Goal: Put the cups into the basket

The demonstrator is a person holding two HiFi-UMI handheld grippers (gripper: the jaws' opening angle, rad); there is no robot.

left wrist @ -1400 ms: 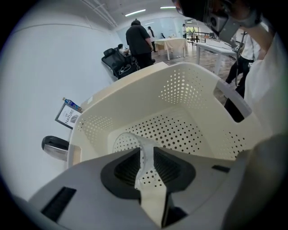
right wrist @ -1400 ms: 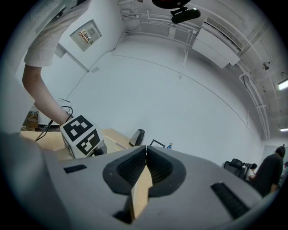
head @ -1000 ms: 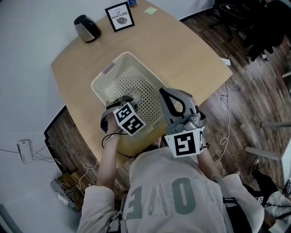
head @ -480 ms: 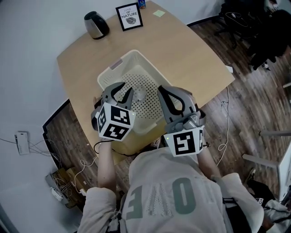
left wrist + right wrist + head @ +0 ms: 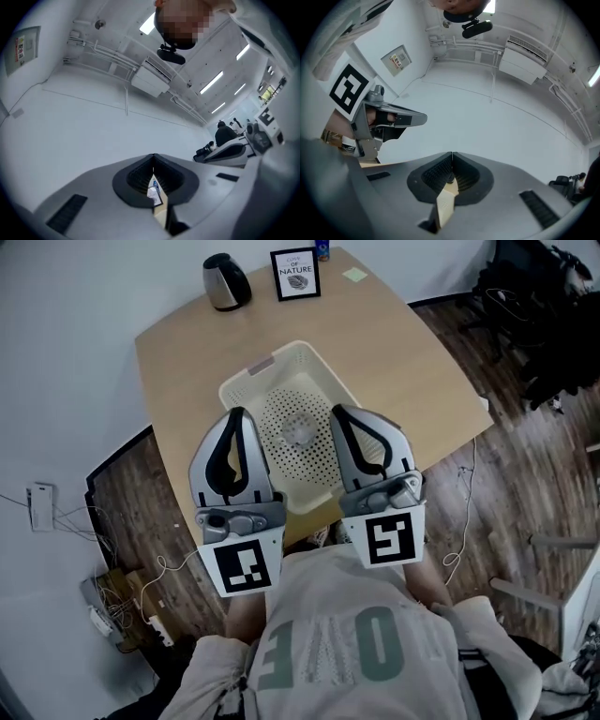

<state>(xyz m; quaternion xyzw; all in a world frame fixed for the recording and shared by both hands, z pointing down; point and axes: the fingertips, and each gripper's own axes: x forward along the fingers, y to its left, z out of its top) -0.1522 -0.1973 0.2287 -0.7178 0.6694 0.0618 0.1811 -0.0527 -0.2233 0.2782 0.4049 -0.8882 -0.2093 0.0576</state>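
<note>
Held level, side by side, above the near edge of the table and close to the chest: left gripper with jaws just closed together on nothing, right gripper likewise pressed pad to pad and empty. Beyond and below the tips, between the two, one pale cup on the perforated floor of the basket, well apart from either pair of jaws. Set a little right of the midline, so nearer the right gripper. Too blurred to tell upright from lying, so no long axis to give. No further cup to be seen on the bare wood round the basket, nor beside the kettle and the framed sign at the far edge. Judging from that, probably nothing left to fetch. Should the cup need shifting, reach down and away with the right, opening first.
</note>
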